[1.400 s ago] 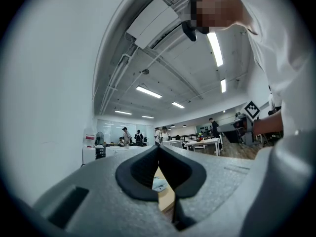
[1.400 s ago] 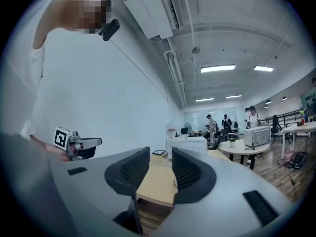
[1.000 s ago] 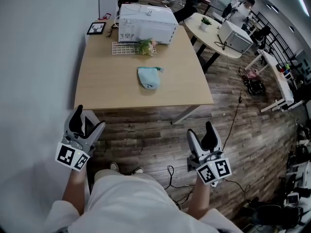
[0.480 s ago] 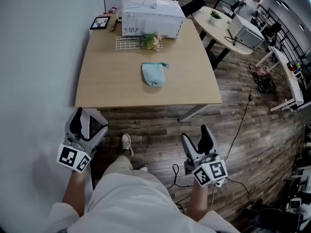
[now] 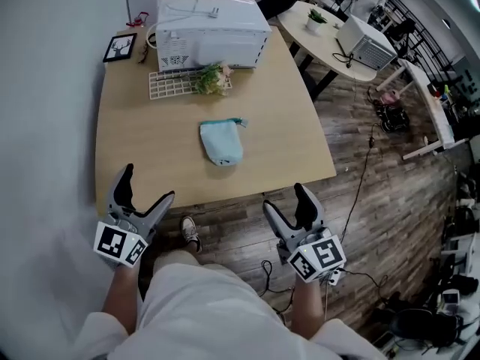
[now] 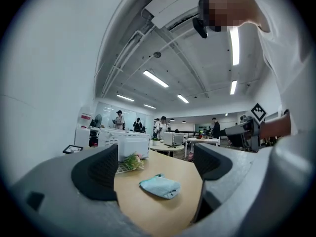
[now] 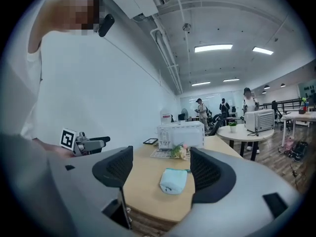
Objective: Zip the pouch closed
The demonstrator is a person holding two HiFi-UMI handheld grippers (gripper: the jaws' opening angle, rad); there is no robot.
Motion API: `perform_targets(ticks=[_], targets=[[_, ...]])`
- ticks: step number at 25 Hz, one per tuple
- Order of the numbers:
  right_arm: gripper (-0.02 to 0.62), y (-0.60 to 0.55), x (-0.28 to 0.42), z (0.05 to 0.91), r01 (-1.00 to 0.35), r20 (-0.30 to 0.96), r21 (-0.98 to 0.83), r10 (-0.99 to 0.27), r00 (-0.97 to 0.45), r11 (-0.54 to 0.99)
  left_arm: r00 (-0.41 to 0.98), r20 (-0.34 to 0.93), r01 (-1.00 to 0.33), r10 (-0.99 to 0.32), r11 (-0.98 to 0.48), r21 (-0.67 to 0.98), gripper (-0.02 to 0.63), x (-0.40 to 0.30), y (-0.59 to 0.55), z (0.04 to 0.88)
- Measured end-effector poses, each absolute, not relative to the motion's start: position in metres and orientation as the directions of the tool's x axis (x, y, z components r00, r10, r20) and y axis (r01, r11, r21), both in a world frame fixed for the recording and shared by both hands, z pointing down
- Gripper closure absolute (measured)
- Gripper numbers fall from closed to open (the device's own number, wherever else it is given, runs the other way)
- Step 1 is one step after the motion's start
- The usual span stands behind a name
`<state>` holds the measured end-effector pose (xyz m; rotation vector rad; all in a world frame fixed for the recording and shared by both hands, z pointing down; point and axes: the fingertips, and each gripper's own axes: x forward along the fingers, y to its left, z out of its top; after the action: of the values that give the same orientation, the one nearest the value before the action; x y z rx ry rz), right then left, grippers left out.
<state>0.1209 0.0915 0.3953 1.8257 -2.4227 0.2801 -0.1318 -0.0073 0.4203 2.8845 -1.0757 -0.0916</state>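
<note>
A light blue pouch lies flat in the middle of the wooden table, its zipper pull pointing to the far right. It also shows between the jaws in the left gripper view as the pouch and in the right gripper view as the pouch. My left gripper hovers open at the table's near left edge, nothing between its fingers. My right gripper is open too, off the near edge above the floor, empty. Both are well short of the pouch.
At the table's far end stand a white microwave, a white rack with a small flower bunch, and a framed picture. A wall runs along the left. A round table and floor cables lie to the right.
The person has stepped toward the table. Both grippers have moved forward to the near edge, and the left jaws stand wider apart than a second ago.
</note>
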Motion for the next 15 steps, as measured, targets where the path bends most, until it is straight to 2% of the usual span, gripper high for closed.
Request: perform_targets(ticks=[8,15], targets=[[0.265,-0.008,0.120,0.395,-0.975,0.263,-0.048,-0.939,-0.221,0.216,0.843,-0.059,-0.526,-0.535,-0.842,0.121,0.133,-0.088,-0.121,0.429],[0.290,-0.043,0.123,0.418,-0.976,0.343,-0.050,-0.914,-0.217,0.213,0.865,-0.041,-0.482,-0.499,-0.852,0.206,0.133,-0.067,-0.151,0.454]])
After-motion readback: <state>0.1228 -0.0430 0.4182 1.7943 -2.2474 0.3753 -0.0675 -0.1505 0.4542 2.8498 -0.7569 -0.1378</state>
